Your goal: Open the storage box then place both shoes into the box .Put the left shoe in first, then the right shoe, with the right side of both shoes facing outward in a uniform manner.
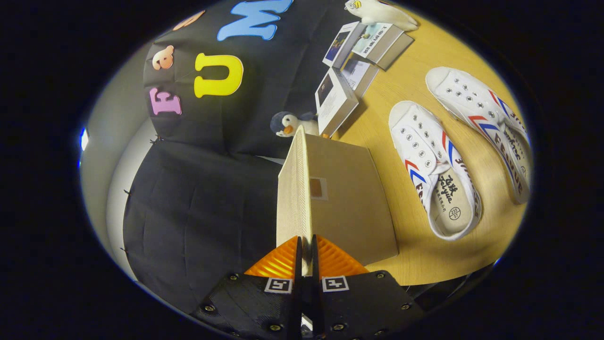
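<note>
My gripper (306,255) is shut on the rim of the storage box's beige lid (295,189), which stands raised on edge straight ahead of the fingers. The box body (351,203) lies beside the lid on the wooden table (424,255), its inside hidden from me. Two white canvas shoes with red and blue stripes lie on the table past the box. The nearer shoe (436,172) is next to the box, the farther shoe (483,123) beyond it. Both have their heels toward me and toes pointing away.
A small plush penguin (290,123) sits just beyond the lid's far end. Several booklets or cards (351,71) stand and lie at the back of the table, with a white plush toy (382,13) behind them. Black cloth wall hangs beside the lid.
</note>
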`<state>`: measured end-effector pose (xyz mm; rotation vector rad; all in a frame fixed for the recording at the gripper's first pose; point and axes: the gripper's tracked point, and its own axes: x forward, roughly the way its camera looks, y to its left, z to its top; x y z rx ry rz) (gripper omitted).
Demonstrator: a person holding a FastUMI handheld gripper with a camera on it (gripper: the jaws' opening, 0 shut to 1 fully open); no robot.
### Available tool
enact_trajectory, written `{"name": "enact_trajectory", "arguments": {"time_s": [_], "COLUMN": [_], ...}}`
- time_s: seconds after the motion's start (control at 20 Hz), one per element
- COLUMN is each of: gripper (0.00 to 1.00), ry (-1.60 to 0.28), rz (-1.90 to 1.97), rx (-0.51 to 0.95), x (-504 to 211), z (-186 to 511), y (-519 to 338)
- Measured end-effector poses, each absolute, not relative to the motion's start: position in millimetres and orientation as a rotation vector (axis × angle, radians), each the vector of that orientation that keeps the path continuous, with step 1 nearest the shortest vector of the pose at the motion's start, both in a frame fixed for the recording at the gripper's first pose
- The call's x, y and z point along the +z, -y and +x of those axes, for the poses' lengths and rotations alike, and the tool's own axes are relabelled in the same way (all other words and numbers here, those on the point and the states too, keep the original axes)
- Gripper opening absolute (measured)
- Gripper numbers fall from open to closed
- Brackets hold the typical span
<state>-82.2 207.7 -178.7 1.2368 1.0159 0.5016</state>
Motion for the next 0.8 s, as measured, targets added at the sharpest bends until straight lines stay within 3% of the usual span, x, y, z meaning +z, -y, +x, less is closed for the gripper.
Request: {"name": "enact_trajectory", "arguments": {"time_s": [0.8], "gripper": [0.09], "ry": [-0.862], "rz": [1.054], "rx": [0.819], "x": [-32], "z": [-55], "y": [-304]}}
